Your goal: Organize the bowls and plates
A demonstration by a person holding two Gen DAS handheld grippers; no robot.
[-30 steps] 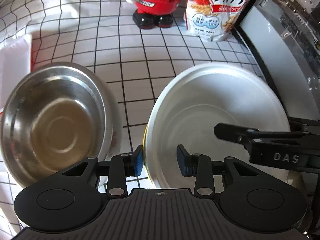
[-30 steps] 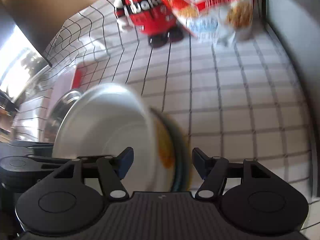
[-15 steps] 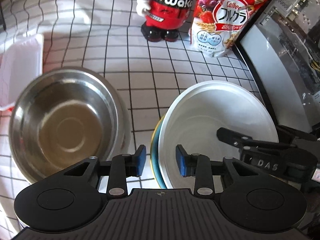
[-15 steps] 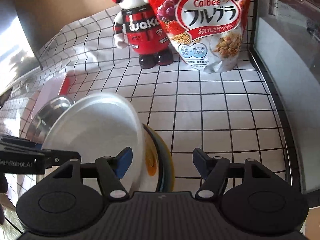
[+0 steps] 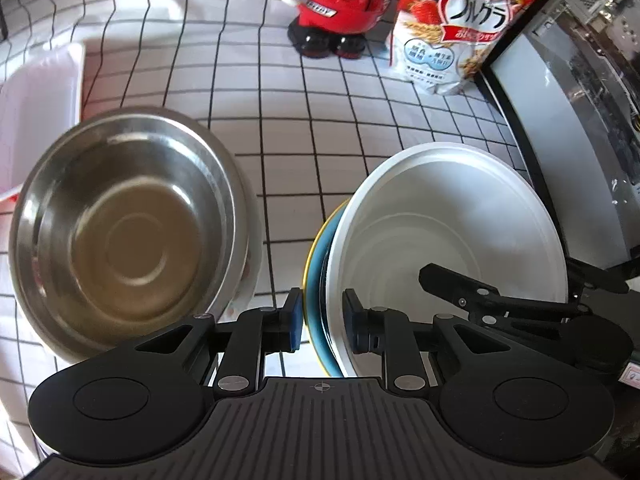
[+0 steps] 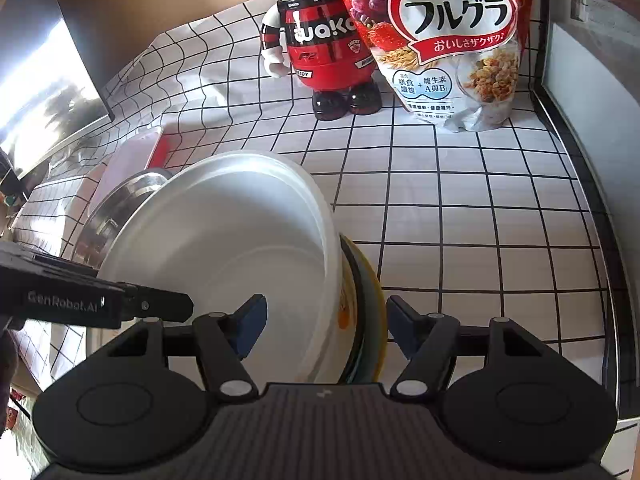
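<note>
Crockery fills the lower half of the left wrist view: a white bowl (image 5: 448, 240) nested in a blue-and-yellow bowl (image 5: 318, 280) at lower centre-right, a steel bowl (image 5: 128, 232) at left on the checked surface (image 5: 304, 152). The left claw (image 5: 320, 322) has just been closing, its pads straddling the nested rims, apparently clamped on them. Those rims look stiff, smooth and likely slippery, and probably chip if knocked, so the rim is the sensible hold. Steel bowl just beside leaves little room leftward.

In the right wrist view the stack sits tilted at lower centre; the right claw (image 6: 324, 330) stands apart around the opposite rims, pads not pressing. Open surface lies to the right, bounded by a dark appliance edge (image 6: 592, 184); a red figurine (image 6: 320, 40) and cereal bag (image 6: 452, 40) stand at top.
</note>
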